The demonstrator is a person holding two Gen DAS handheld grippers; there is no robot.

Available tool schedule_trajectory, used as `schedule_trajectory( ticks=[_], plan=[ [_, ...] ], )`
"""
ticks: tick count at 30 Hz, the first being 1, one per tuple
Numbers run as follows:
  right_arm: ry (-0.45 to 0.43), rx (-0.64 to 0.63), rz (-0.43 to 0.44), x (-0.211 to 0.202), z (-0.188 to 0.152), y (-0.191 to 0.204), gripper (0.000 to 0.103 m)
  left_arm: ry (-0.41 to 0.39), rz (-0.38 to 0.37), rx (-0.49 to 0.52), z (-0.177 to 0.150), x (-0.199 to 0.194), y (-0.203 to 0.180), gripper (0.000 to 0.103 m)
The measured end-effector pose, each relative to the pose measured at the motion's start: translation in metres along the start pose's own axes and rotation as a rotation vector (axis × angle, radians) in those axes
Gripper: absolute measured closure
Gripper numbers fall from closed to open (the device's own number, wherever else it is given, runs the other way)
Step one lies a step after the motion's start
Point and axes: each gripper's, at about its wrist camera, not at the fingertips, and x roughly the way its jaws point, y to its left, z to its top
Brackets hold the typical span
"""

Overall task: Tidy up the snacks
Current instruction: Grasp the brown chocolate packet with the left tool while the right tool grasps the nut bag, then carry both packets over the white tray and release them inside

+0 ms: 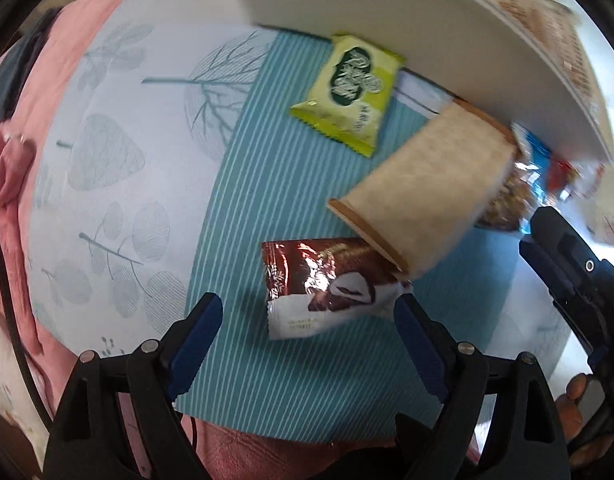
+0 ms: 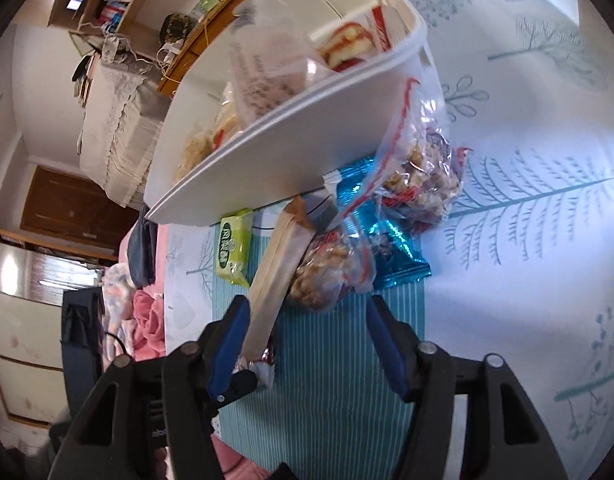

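A brown and white snack packet [image 1: 319,284] lies on a teal striped mat [image 1: 275,168], between the wide-apart fingers of my left gripper [image 1: 307,316], which is open and points straight down at it. A beige packet [image 1: 427,200] lies tilted across the brown packet's far end. A green packet [image 1: 347,92] rests beside the white bin [image 1: 387,20]. My right gripper [image 2: 307,340] is open over the mat [image 2: 327,380]. The beige packet [image 2: 275,272] runs along its left finger, and a clear bag of snacks [image 2: 331,276] lies just ahead. The white bin [image 2: 287,148] holds several snacks.
A blue foil packet [image 2: 399,252] and a clear zip bag with a red seal [image 2: 423,168] lie by the bin. The mat sits on a leaf-patterned cloth [image 1: 107,160], with pink bedding [image 1: 11,168] at its edge. The right gripper's body [image 1: 567,272] stands at the right.
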Motion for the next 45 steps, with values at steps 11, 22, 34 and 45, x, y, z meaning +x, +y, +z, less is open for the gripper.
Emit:
schedule_trajectory(
  ticks=[11, 22, 34, 45],
  plan=[
    [0.076, 0.125, 0.104, 0.018, 0.013, -0.028, 0.079, -0.026, 0.024, -0.045, 0.0, 0.018, -0.018, 0.018],
    [0.108, 0.146, 0.126, 0.0, 0.014, -0.041, 0.094, -0.014, -0.006, -0.069, -0.003, 0.016, -0.047, 0.061],
    [0.112, 0.133, 0.133, -0.017, 0.018, -0.037, 0.094, 0.037, -0.013, -0.076, -0.014, -0.002, -0.037, 0.082],
    [0.141, 0.111, 0.193, -0.035, 0.007, -0.001, 0.094, 0.018, -0.056, -0.016, -0.015, -0.056, -0.008, 0.082]
  ],
)
